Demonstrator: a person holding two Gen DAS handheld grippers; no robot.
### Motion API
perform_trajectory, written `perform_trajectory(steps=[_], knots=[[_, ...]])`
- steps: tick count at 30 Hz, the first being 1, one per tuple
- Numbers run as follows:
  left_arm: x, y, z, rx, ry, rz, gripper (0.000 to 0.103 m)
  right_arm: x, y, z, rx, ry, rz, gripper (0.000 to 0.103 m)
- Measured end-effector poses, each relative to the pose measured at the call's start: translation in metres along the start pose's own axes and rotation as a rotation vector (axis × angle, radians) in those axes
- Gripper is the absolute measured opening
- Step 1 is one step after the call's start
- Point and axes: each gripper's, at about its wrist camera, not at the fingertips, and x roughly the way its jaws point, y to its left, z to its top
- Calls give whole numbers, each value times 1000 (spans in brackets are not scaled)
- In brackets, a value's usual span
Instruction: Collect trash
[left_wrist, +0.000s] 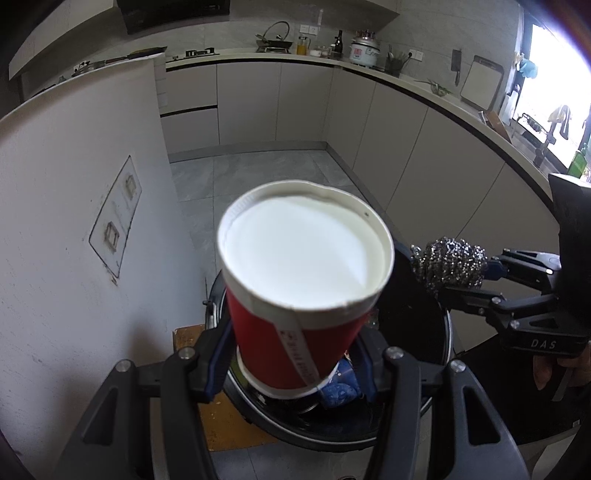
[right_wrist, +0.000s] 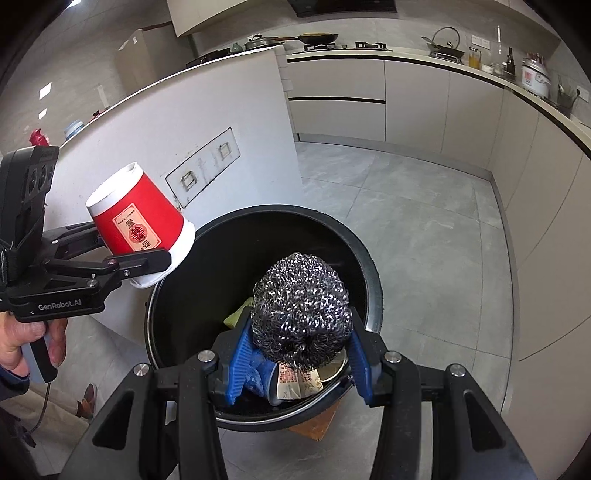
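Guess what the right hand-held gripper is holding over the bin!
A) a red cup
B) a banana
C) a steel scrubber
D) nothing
C: the right hand-held gripper has its blue pads pressed on the steel scrubber above the black bin; the red cup is in the left hand-held gripper.

Round black plastic bin standing on the grey tiled floor, mouth open upward; its bottom holds a blue packet, paper scraps and a yellow-green scrap, the upper hollow being free. White panel wall stands close along one side of the bin; beige cabinet fronts bound the other side across bare floor. A brown board lies under the bin's near edge.
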Motion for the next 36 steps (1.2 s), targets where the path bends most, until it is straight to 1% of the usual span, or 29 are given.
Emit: perform_trajectory(steps=[3, 4, 5, 6, 7, 8, 9, 11, 14, 30, 36], knots=[[1, -1, -3, -2, -8, 4, 60, 3, -1, -1, -9, -3, 10, 50], [2, -2, -3, -5, -11, 3, 67, 4, 0, -2, -17, -5, 14, 52], [1, -2, -4, -11, -25, 23, 75, 7, 1, -2, -29, -9, 11, 62], [2, -2, -4, -21, -30, 65, 84, 11, 1, -3, -43, -5, -10, 73], [1, 1, -4, -41, -35, 87, 99, 13, 1, -3, -50, -2, -63, 81], [-2, 3, -4, -59, -49, 78, 100, 12, 0, -4, -48, -19, -70, 81], [-4, 4, -4, -66, -56, 68, 100, 10, -3, -5, -37, -33, -48, 81], [-6, 2, -4, -50, -58, 89, 100, 7, -8, -4, -21, -36, -54, 81], [-7, 2, -3, -50, -66, 95, 100, 5, -11, -2, -16, -37, -50, 81], [-9, 1, 7, -30, -75, 100, 100, -4, -22, 3, 5, -42, -53, 81], [-23, 0, 14, -32, -92, 102, 100, -16, -22, 8, 9, -51, -63, 81]])
